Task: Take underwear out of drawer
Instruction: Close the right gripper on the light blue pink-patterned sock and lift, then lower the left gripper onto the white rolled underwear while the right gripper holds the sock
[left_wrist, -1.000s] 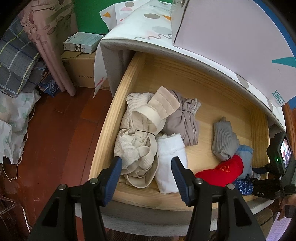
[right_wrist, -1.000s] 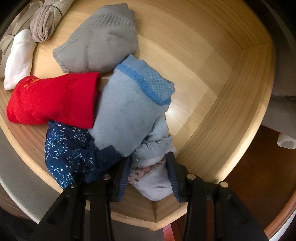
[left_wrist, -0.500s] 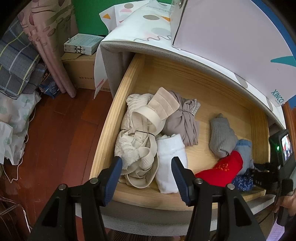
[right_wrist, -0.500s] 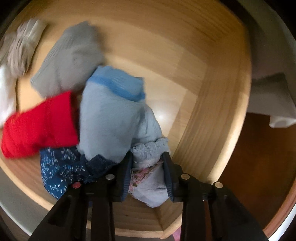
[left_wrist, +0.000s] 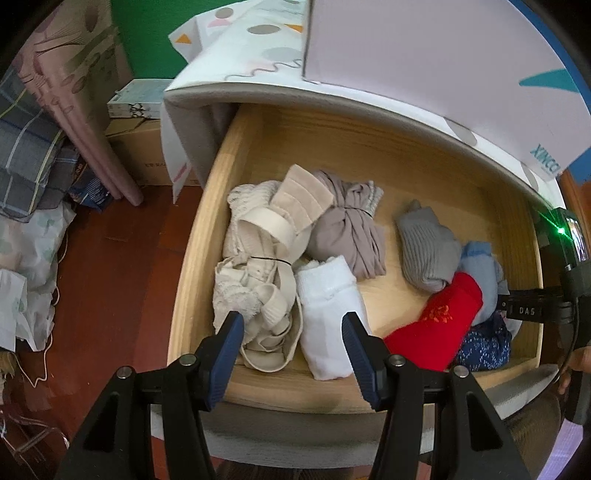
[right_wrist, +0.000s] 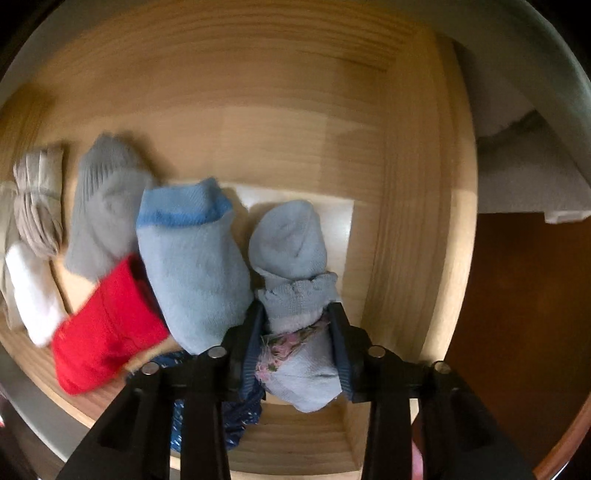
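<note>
The wooden drawer (left_wrist: 192, 266) stands pulled out and holds rolled clothes. My right gripper (right_wrist: 297, 314) points down into its front right corner. A pale blue rolled bundle (right_wrist: 291, 251) with floral lace trim sits between its pads. The pads still press its sides, and the jaws are opening. The bundle hangs beside a pale blue sock with a darker band (right_wrist: 192, 266). In the left wrist view the right gripper (left_wrist: 517, 310) shows at the drawer's right end. My left gripper (left_wrist: 291, 325) hovers open over the drawer front, above a white roll (left_wrist: 328, 314), holding nothing.
A red roll (right_wrist: 107, 328), a grey sock (right_wrist: 103, 206) and navy floral cloth (right_wrist: 236, 413) lie around the right gripper. Cream bras (left_wrist: 258, 266) and a taupe bundle (left_wrist: 347, 229) fill the left half. Boxes (left_wrist: 136, 99) and folded fabric (left_wrist: 22, 147) sit on the floor left.
The right gripper has rolled and drawn the pale blue bundle away from the banded sock, a little upward. The left gripper has stayed in place.
</note>
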